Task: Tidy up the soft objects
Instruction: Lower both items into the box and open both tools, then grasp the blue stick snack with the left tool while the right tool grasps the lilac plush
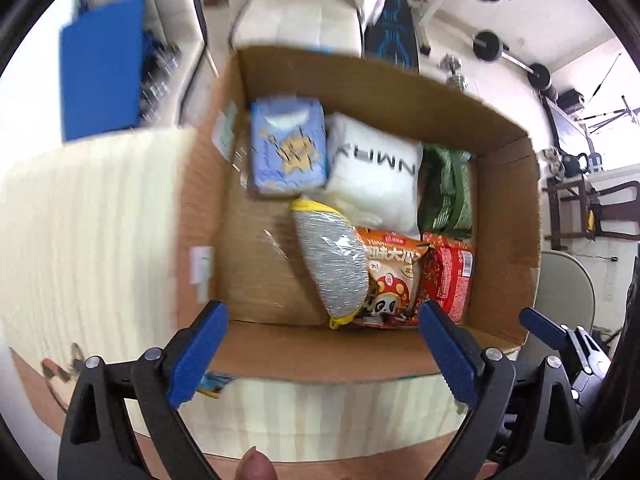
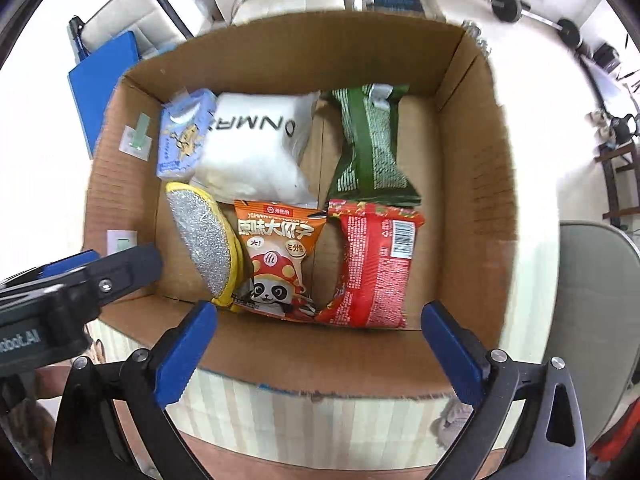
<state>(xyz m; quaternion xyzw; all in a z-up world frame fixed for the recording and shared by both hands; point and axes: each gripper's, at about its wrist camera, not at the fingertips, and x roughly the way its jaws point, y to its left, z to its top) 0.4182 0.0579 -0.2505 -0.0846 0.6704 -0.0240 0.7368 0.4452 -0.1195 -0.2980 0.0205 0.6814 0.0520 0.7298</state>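
**Six soft packs down in the box, both tools hanging empty above**

Both grippers point straight down over the cardboard box [image 2: 472,184], and both are empty. The left gripper [image 1: 322,354] has its blue pads spread wide with nothing between them; the right gripper [image 2: 320,354] is just as wide and just as bare. Spread like that above the rim, they read as clear of the load, not reaching for it.

Look at the packing. The blue tissue pack [image 2: 182,136] sits in the far left corner, the white pillow pack [image 2: 252,152] pressed against it, and the green snack bag [image 2: 370,148] lies apart across a strip of bare floor. In the near row, the silver scouring pad [image 2: 202,240] leans on edge against the orange seed bag [image 2: 276,256], which touches the red noodle pack [image 2: 372,268]. Two rows, side by side rather than heaped, presumably so nothing gets squashed.

The right side of the box floor is bare, so there is room for more. No loose soft item shows on the striped tabletop [image 1: 80,240], so my guess is the sorting is near its end.
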